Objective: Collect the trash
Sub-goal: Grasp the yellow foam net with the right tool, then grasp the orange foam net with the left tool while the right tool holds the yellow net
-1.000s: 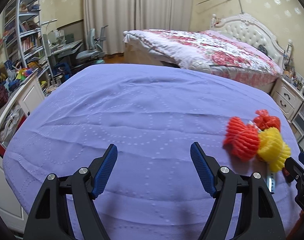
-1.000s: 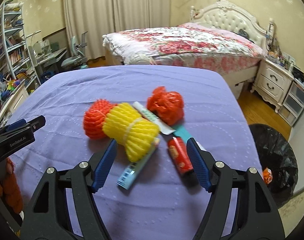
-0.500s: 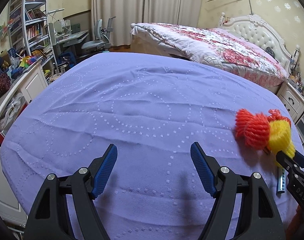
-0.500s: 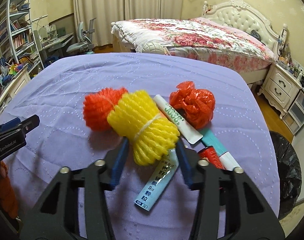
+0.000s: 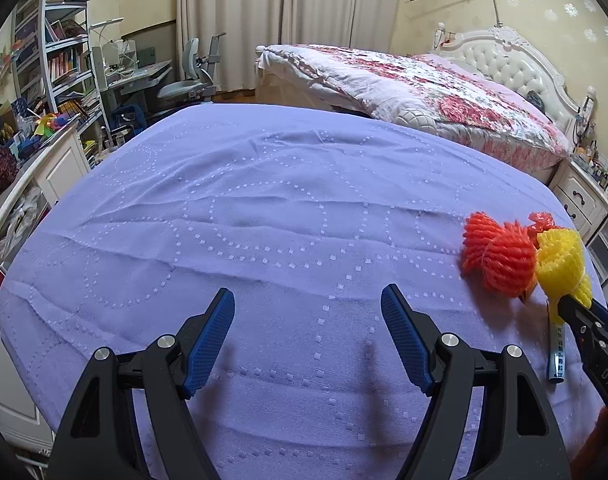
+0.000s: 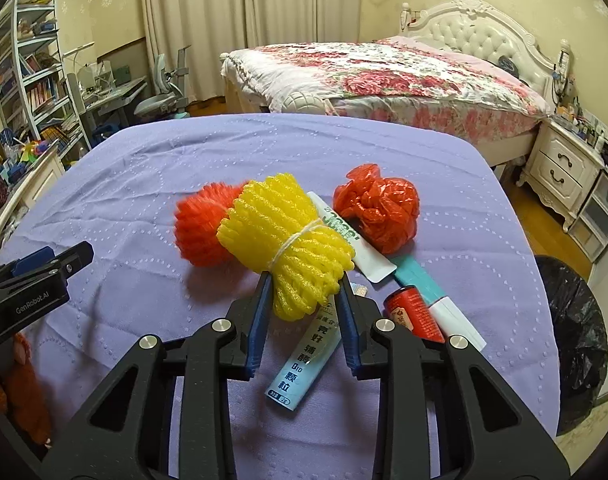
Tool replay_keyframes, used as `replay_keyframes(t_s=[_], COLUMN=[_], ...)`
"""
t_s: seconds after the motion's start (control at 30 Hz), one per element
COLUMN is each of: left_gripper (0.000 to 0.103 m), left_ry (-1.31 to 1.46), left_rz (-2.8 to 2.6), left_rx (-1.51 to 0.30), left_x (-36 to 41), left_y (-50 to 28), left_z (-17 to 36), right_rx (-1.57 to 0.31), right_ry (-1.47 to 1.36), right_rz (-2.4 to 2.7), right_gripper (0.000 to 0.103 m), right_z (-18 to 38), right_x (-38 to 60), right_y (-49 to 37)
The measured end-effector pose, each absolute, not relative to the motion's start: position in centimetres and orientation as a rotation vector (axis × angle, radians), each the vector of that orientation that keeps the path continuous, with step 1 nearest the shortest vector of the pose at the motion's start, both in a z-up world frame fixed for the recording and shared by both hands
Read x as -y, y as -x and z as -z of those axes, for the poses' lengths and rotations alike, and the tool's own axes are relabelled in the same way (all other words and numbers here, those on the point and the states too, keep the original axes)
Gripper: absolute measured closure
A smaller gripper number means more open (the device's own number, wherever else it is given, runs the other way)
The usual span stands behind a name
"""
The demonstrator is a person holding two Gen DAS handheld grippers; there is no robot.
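Observation:
A pile of trash lies on the purple tablecloth. My right gripper is shut on the near end of a yellow foam net bundle, which rests on the cloth. Beside it are an orange foam net, a crumpled red plastic bag, a white sachet, a light blue sachet, a teal packet and a red packet. My left gripper is open and empty over bare cloth, left of the orange net and yellow net.
A black trash bag stands on the floor right of the table. A bed lies beyond the table, a nightstand to the right, shelves and a desk to the left.
My right gripper moved forward and closed its jaws from wide open onto the yellow foam net. My left gripper stayed open and shifted slightly.

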State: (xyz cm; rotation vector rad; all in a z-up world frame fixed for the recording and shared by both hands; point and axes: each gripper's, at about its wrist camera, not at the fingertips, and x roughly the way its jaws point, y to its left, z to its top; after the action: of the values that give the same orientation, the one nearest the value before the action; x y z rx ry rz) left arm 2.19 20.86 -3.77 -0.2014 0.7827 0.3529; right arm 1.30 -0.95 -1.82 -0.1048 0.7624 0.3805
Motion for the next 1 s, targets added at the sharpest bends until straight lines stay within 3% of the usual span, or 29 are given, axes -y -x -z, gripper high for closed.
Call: replay_keyframes(t_s=[1.0], left_gripper=[0.027], left_ry=[0.056], left_rz=[-0.153], left_rx=[-0.764], left_x=[-10.4], left_y=[-7.8], left_z=[2.4], right_rx=[-0.709], right_ry=[-0.067], right_rz=[-0.082], right_gripper=[0.073], right_z=[1.3], right_x=[16.1], right_y=[-1.7])
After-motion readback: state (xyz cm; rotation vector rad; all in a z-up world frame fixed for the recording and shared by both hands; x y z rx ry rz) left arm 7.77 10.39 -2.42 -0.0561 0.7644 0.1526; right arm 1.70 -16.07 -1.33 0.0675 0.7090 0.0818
